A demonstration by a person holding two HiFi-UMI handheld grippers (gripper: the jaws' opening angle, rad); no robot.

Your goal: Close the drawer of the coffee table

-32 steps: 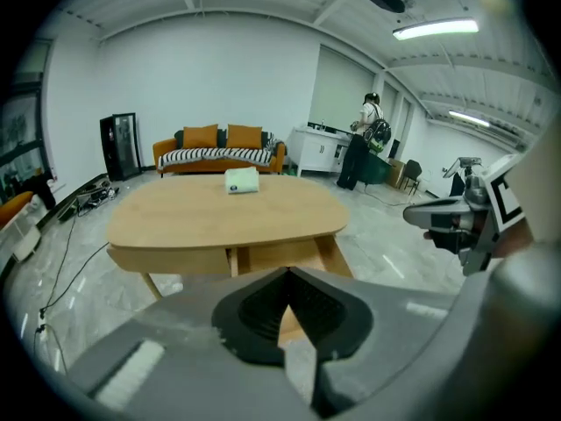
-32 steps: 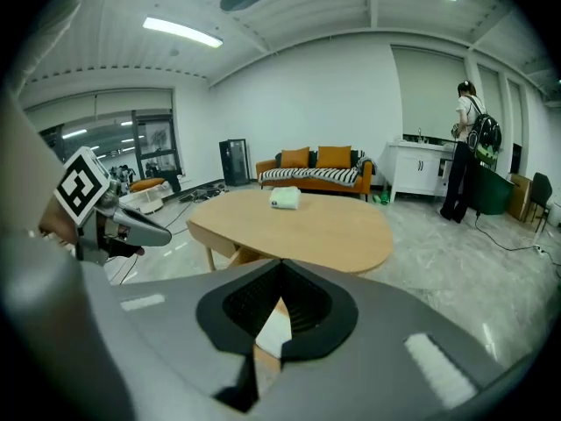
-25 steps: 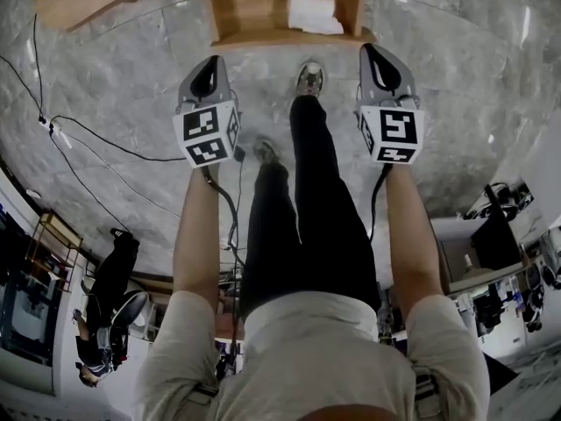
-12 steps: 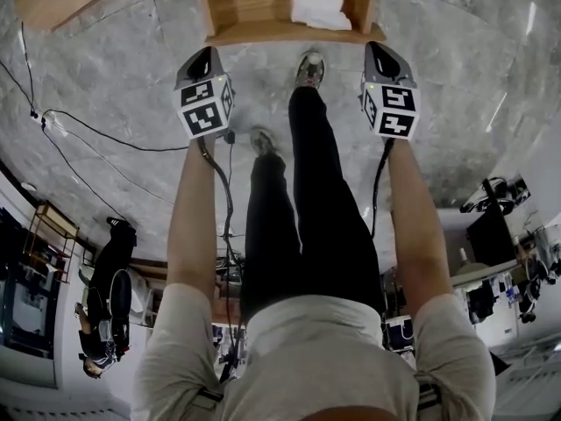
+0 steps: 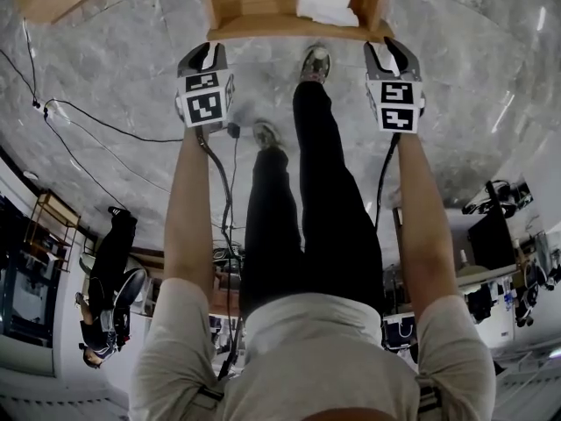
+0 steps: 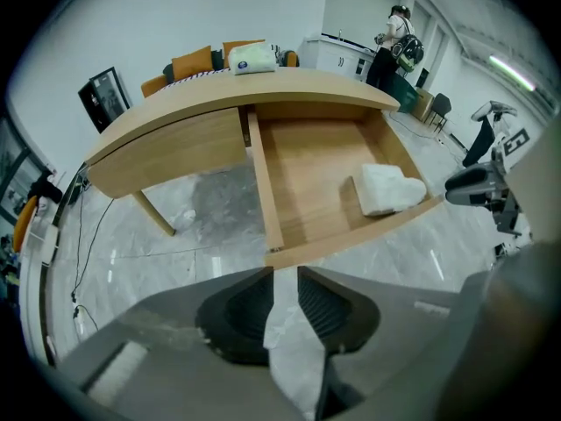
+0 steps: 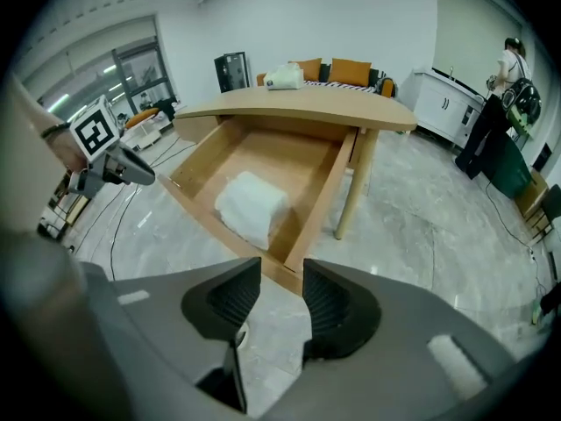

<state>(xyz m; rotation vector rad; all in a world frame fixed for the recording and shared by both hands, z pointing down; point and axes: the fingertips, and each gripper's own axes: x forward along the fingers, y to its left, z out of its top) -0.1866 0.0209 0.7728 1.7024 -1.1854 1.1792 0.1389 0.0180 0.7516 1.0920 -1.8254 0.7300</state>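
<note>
The wooden coffee table [image 6: 219, 95] has its drawer [image 6: 307, 174] pulled far out, with a white folded bundle [image 6: 386, 189] lying inside. In the head view the drawer's front edge [image 5: 298, 30] runs just beyond both grippers. My left gripper [image 5: 208, 55] points steeply down at the edge's left end, and its jaws are opening with only floor between them [image 6: 285, 274]. My right gripper [image 5: 392, 51] is at the right end. Its jaws are opening too, empty [image 7: 282, 270], with the drawer's corner [image 7: 289, 266] just past the tips.
My legs and shoes [image 5: 298, 191] stand on the grey marble floor between the grippers. Cables [image 5: 96, 125] trail at the left. A table leg [image 7: 355, 182] stands right of the drawer. A tissue box [image 6: 252, 57] sits on the tabletop. A person [image 7: 500, 95] stands far off.
Both grippers have sunk toward the drawer's front edge and tipped further down. Their jaws, shut before, now stand slightly apart.
</note>
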